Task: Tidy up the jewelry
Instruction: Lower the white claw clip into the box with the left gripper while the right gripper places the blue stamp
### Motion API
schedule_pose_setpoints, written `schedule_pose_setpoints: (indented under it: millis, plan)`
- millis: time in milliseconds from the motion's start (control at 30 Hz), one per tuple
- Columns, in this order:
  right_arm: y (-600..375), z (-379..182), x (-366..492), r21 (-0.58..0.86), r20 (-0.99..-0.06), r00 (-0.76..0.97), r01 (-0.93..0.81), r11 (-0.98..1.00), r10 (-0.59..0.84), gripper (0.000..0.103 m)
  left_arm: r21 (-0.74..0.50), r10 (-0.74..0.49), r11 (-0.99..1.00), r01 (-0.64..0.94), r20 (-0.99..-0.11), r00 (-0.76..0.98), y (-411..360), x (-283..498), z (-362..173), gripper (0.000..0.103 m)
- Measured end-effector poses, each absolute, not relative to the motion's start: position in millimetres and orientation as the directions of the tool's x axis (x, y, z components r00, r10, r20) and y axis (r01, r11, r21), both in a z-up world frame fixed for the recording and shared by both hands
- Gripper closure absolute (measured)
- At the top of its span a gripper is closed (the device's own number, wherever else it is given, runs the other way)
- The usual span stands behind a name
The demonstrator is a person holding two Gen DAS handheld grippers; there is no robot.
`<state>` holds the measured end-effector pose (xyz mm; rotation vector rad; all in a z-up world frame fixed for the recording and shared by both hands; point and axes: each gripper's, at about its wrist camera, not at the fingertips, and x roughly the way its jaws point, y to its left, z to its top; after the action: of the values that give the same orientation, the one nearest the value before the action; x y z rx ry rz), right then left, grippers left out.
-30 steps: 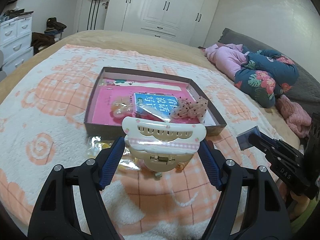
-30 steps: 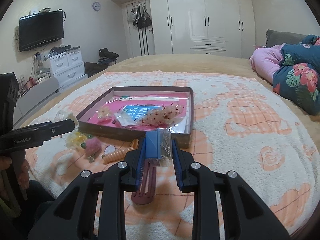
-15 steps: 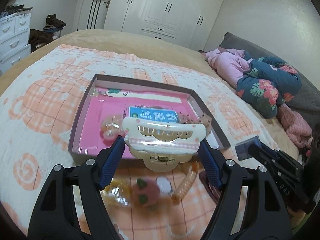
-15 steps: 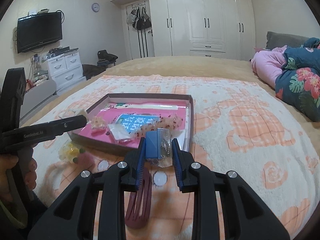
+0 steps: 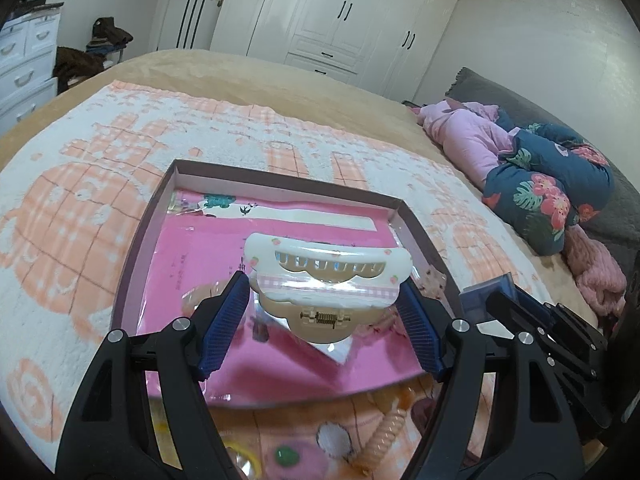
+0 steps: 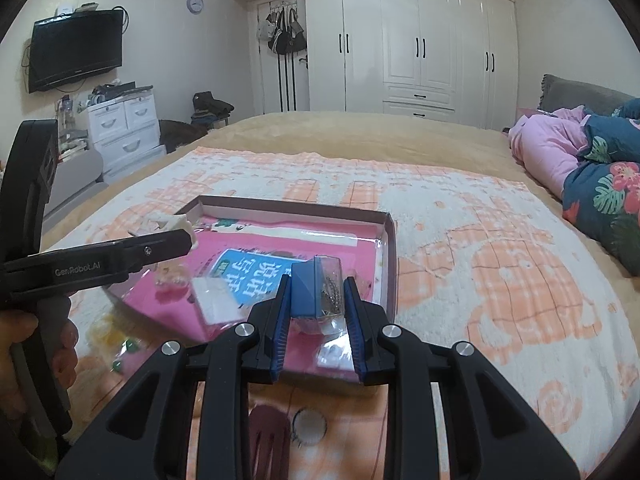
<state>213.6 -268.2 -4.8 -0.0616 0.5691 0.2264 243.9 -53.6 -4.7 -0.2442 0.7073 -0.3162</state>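
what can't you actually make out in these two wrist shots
- Left wrist view: the cream plastic claw hair clip in the left gripper hides the middle of the shallow pink-lined box.
- Right wrist view: what the small blue-and-clear case in the right gripper holds is too small to tell.
- Both views: items on the orange-and-white blanket near the cameras are blurred and cut off by gripper arms.

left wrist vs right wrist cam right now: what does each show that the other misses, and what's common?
Left wrist only: the cream hair claw clip whole, gripped by the left tongs, and a peach spiral hair tie on the blanket.

Right wrist only: the wall TV, the clock, and a dark red comb on the blanket.

Both: the open box with its pink lining, and the small clear blue-backed case held by the right tongs.
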Motion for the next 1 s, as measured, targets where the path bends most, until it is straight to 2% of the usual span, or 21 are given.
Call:
schedule_pose_setpoints:
  millis: [533,1000]
  plan:
    - [-265.5,-33.2,291.4,-0.086,-0.617,0.781,-0.186,0.979,0.094,0.078,-0.364,-0.394,0.912,0.191,-0.641,0.659,-51.0,285.7,-33.3,0.038]
    - [-268.4,-51.4,309.0,-0.068,-0.660,0.747,-0.154,0.986,0.072,0.077,-0.369,-0.400,0.910,0.189,-0.660,0.636,-51.3,292.6,-37.8,0.038]
